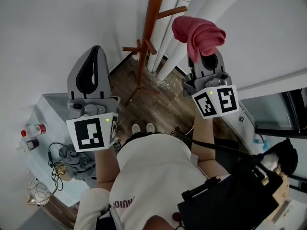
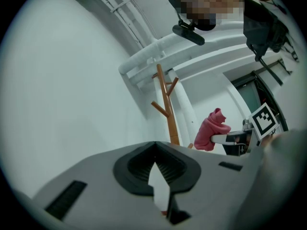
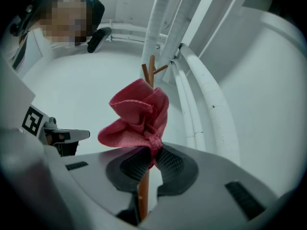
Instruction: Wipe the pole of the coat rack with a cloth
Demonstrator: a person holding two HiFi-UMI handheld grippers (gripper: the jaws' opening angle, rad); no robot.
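Two grippers are up in front of me, and only one carries anything. My right gripper [image 3: 152, 153] has its fingers [image 3: 173, 165] closed on the lower edge of the pink cloth [image 3: 139, 113], which bunches in loose folds above the tips. Looking along those fingers, the brown pole [image 3: 151, 73] of the coat rack [image 3: 160, 69] stands straight behind the cloth, showing above it and again through the slot under the pads.

From my head, the right gripper [image 1: 204, 56] holds the cloth [image 1: 199, 32] to the right of the pole [image 1: 149, 28], with a gap between them. One short peg [image 1: 171, 12] reaches toward the cloth's top, and I cannot tell whether it touches.

My left gripper [image 2: 154, 148] is empty: its fingers [image 2: 130, 167] meet at the tips, with only white wall showing in the slot below. The left gripper [image 1: 95, 56] is held left of the pole, apart from it.

The rack's feet stand on the wood floor [image 1: 163, 104] in the room's corner, just beside white pipes [image 1: 192, 4]. A worktop [image 1: 53, 107] lies at my lower left, with a red-capped bottle [image 1: 34, 129] near its left edge.
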